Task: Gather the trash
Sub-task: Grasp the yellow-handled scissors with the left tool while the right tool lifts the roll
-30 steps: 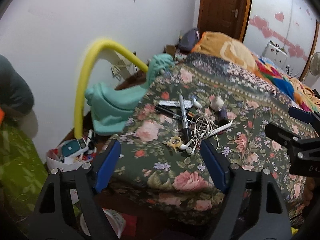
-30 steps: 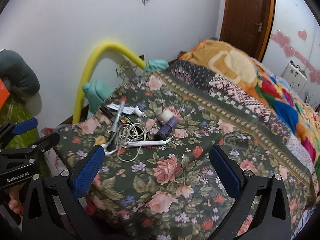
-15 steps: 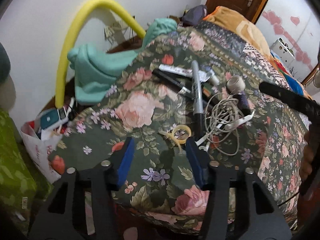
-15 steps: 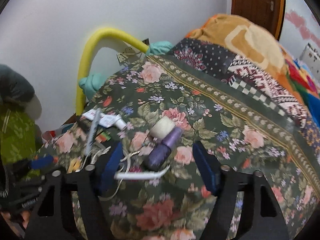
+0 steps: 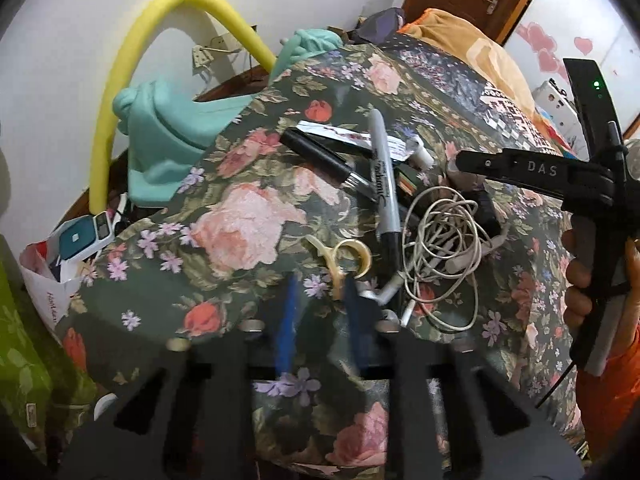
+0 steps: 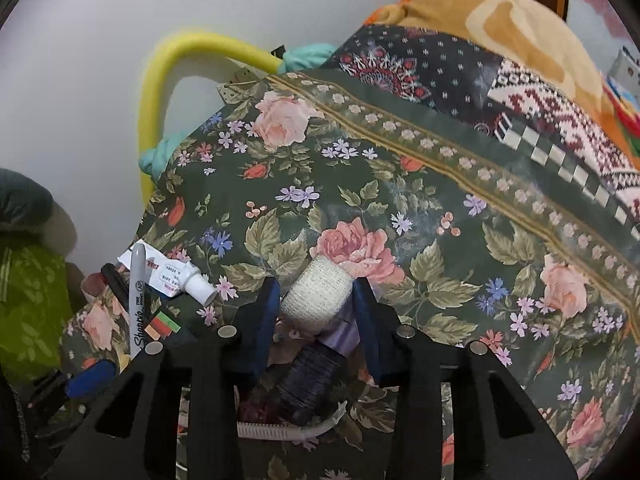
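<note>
Clutter lies on the floral bedspread (image 5: 240, 220): a yellowish tape ring with a tail (image 5: 352, 254), a Sharpie marker (image 5: 384, 184), a black pen (image 5: 324, 160), a tangled white earphone cable (image 5: 440, 240) and a white tube (image 6: 176, 276). My left gripper (image 5: 318, 292) is blurred, its blue jaws narrowed just below the tape tail, a gap still between them. My right gripper (image 6: 314, 300) has its jaws close around a cream thread spool (image 6: 316, 294), with a purple spool (image 6: 312, 372) lying behind it. The right gripper's body also shows in the left wrist view (image 5: 560, 176).
A white bag holding packaging (image 5: 68, 248) stands on the floor at the bed's left corner. A yellow foam tube (image 5: 132, 60) arches against the wall beside a teal cloth (image 5: 168, 136). Green fabric (image 6: 28, 300) lies at the left. Patterned blankets (image 6: 520, 80) cover the bed behind.
Both grippers have moved in onto the bed and narrowed. The left has come down to the tape ring; the right has closed in around the cream spool.
</note>
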`<state>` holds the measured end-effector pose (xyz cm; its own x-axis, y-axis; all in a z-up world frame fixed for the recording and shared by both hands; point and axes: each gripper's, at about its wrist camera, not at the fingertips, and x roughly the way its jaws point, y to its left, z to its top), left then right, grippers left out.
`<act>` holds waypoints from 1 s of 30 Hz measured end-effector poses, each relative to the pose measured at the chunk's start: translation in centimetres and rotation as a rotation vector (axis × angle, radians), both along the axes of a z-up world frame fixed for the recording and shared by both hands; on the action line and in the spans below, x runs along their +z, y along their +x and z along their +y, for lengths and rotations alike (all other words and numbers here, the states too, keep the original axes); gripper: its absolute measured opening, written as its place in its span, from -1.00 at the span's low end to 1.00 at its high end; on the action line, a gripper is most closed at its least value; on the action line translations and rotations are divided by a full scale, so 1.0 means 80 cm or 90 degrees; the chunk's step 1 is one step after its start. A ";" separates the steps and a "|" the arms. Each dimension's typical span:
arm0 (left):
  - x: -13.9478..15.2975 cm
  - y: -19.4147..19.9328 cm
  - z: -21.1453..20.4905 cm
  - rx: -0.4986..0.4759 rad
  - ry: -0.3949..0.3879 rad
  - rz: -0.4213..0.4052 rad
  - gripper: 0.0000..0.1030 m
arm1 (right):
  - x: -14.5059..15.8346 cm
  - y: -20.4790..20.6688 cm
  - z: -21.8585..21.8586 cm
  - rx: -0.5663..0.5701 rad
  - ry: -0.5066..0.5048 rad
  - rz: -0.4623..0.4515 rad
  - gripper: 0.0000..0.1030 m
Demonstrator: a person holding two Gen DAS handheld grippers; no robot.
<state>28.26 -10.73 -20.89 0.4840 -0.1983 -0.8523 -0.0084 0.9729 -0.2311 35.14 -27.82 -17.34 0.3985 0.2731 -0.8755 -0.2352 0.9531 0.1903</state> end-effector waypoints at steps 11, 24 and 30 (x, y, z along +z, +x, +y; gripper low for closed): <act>0.022 -0.012 -0.001 -0.014 0.011 -0.049 -1.00 | 0.031 -0.029 -0.010 0.005 0.001 -0.044 -0.37; 0.103 -0.058 0.017 0.000 0.031 -0.116 -1.00 | 0.122 -0.092 0.009 0.023 -0.001 -0.120 -0.37; 0.145 -0.105 0.041 0.017 0.035 -0.150 -1.00 | 0.171 -0.147 0.045 0.058 0.001 -0.162 -0.37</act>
